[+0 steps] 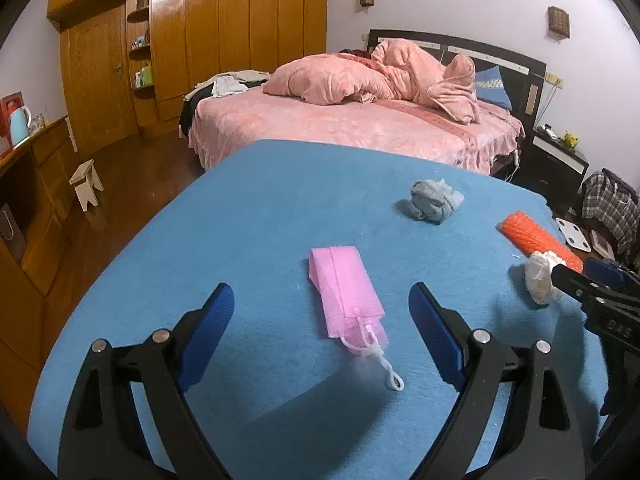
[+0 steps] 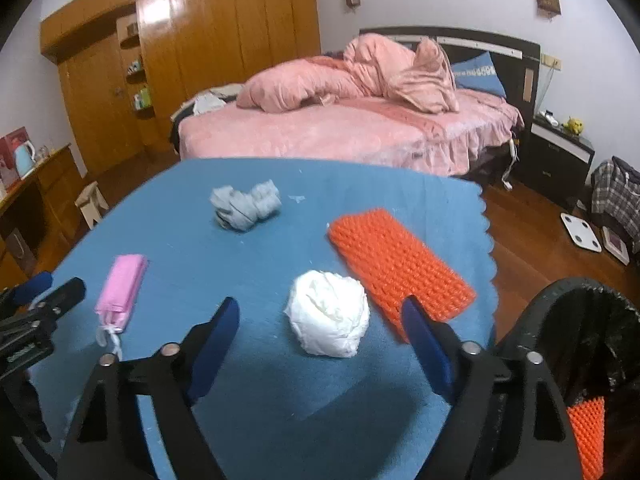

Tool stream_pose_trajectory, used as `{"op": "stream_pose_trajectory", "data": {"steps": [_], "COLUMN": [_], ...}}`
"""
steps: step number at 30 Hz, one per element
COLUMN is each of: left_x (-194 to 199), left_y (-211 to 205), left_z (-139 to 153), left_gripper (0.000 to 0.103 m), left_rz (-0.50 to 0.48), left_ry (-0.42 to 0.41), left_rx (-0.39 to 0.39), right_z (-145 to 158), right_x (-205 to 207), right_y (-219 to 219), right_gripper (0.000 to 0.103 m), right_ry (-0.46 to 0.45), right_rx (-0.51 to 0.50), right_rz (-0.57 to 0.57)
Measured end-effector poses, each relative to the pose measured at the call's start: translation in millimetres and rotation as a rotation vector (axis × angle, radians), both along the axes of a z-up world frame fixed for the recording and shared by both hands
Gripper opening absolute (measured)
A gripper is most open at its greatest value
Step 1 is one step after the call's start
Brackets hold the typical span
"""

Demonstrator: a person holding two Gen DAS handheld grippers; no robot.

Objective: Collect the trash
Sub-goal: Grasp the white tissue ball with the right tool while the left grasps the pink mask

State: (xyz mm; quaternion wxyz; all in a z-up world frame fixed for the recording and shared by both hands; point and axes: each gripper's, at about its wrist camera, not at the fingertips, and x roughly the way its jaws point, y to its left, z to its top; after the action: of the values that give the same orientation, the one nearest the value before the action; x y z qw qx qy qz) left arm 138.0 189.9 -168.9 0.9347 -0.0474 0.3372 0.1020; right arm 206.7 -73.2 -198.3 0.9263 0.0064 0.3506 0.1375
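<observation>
A pink mesh pouch (image 1: 346,294) with a white cord lies on the blue table cover (image 1: 240,220). My left gripper (image 1: 322,306) is open around its near end, above it. A white crumpled wad (image 2: 328,313) lies between the open fingers of my right gripper (image 2: 320,320), just ahead of them. An orange foam net (image 2: 398,266) lies right of the wad, and a grey crumpled rag (image 2: 244,206) sits farther back. The pouch also shows in the right wrist view (image 2: 120,290). The wad (image 1: 540,278), net (image 1: 538,240) and rag (image 1: 434,200) show in the left wrist view.
A black bin (image 2: 592,344) lined with a bag stands at the table's right edge, with an orange net piece (image 2: 588,436) inside. A pink bed (image 2: 340,128) stands beyond the table. A wooden stool (image 1: 86,184) and a white scale (image 2: 580,232) are on the floor.
</observation>
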Motion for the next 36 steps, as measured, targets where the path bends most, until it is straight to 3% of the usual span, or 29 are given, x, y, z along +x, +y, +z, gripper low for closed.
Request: {"op": "stream_pose_trajectory", "data": {"steps": [8,22,28,31,34,36], "left_x": [15.2,36.2,36.9,35.7,35.5,34.5], "left_y": [-4.1,-2.8,-0.1,-0.8,-0.9,-1.6], "left_z": [-15.5,-40.1,-45.1,-45.1,-44.6,-43.5], "left_gripper": [0.086,0.071,0.063,0.056,0.042,0.024], "left_rz": [-0.012,-0.017,-0.013,-0.016,-0.018,-0.02], "left_ry": [0.039,0.169,0.187,0.187,0.184,0.178], "left_rx": [-0.013,-0.066,-0.086,-0.082,-0.083,-0.083], "right_z": [-22.5,-29.6,-31.5,-32.2,-32.6,-32.8], "right_x": [15.3,20.0,20.7,20.9,21.0,21.1], "right_y": [2.5,7.4,9.9,11.3,11.5,12.0], "right_gripper": [0.049,0.049,0.05,0.051,0.051,0.051], "right_ry": [0.078,0.109,0.113,0.115,0.116,0.117], "right_rx": [-0.02,-0.039,-0.051,-0.061,-0.064,-0.065], "right_rz": [0.006,0.003,0.002,0.001,0.001,0.001]}}
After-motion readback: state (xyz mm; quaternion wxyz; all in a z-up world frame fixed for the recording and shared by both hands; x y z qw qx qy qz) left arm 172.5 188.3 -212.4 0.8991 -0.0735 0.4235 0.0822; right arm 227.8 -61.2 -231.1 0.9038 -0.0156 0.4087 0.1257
